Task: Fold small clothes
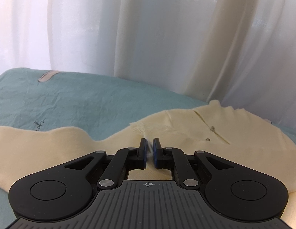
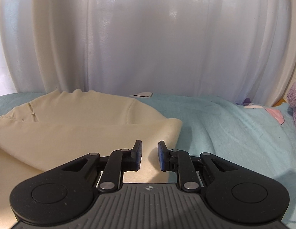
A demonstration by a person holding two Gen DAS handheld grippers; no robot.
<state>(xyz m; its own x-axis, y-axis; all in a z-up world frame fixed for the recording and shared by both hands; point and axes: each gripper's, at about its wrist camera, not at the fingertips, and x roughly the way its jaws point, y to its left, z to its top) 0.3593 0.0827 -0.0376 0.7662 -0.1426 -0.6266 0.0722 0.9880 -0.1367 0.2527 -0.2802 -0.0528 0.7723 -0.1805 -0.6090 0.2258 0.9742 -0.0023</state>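
Garment [image 1: 52, 143], cream, is spread on the teal sheet [image 1: 90, 99]. A pinch of its cloth is clamped by the left gripper [image 1: 149, 152], presumably for folding. Right gripper [image 2: 149, 155] is held parted above the garment's near edge, gripping nothing.

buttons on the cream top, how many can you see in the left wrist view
2, both beside the placket slit on the cream top: one button higher up, another button below it. More may be hidden.

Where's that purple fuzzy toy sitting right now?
The purple toy is at the far right edge of the right wrist view, on the teal sheet, well right of the cream garment, before the curtain.
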